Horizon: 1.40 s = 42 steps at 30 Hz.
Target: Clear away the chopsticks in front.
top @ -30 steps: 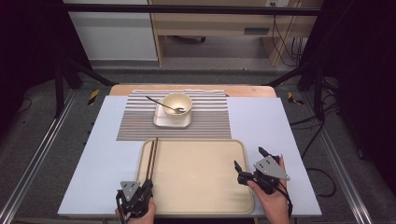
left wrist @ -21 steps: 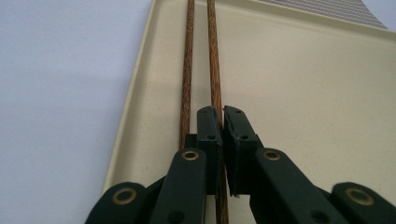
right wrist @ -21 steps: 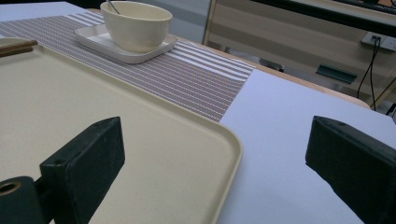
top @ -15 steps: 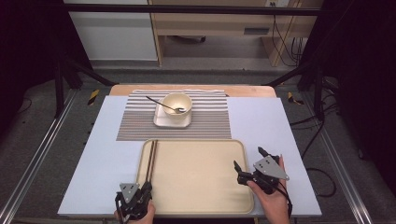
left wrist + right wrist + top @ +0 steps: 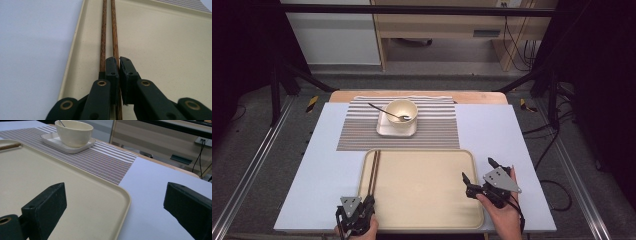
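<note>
Along the left edge of the tray (image 5: pixel 422 220), a pair of chopsticks (image 5: pixel 108 32) is being gripped by the left tool (image 5: pixel 119 62): its jaws are being held clenched on the near end of one stick, while the other stick is lying just beside the left jaw. The step in hand is judged to be the pick-up of the chopsticks. A straight lift is being called for next, and care is advised, since only one stick appears to be caught.

The chopsticks are being noted as slim, round, dark brown wooden rods with visible grain, lying parallel along the tray's raised rim. The tray is being recorded as a smooth, matte cream rectangle with rounded corners.

Over the tray's right edge, the right tool (image 5: pixel 478 170) is being held released, jaws wide apart, with nothing between them.

Beyond the tray, a striped woven placemat (image 5: pixel 362 132) is being observed, carrying a square cream plate (image 5: pixel 384 131), a rounded cream bowl (image 5: pixel 402 111) and a metal spoon (image 5: pixel 384 112) resting in it. All is being borne on a pale blue table (image 5: pixel 322 165).
</note>
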### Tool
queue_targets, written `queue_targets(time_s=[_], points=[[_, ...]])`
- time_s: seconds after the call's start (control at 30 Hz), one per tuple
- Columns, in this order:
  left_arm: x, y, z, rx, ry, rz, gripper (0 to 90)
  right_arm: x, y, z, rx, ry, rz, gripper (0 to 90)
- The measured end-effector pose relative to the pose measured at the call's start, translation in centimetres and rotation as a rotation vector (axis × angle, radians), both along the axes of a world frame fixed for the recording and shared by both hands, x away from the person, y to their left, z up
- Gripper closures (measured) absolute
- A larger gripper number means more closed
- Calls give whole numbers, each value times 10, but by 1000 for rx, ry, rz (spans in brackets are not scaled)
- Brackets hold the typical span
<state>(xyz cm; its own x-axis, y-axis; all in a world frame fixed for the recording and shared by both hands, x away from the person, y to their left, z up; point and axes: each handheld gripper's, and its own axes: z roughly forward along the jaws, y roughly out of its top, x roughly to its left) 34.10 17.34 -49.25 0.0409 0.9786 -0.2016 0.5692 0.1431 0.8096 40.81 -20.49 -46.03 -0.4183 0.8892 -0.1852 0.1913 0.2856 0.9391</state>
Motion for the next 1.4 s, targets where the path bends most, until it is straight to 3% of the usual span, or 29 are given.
queue_targets(time_s=[0.73, 0.97, 1.1, 1.23, 1.4], points=[[2, 0, 0, 3, -22, 5, 850, 0, 1, 0, -4, 3, 5, 48], [1, -3, 1, 18, -30, 1, 813, 0, 2, -1, -6, 5, 6, 48], [1, -4, 5, 45, -47, -3, 786, 0, 2, -1, -6, 5, 6, 48], [7, -4, 14, 83, -96, -19, 729, 1, 0, -1, -6, 3, 3, 48], [20, -2, 28, 115, -114, -75, 650, 2, 0, -1, -5, 10, 0, 48]])
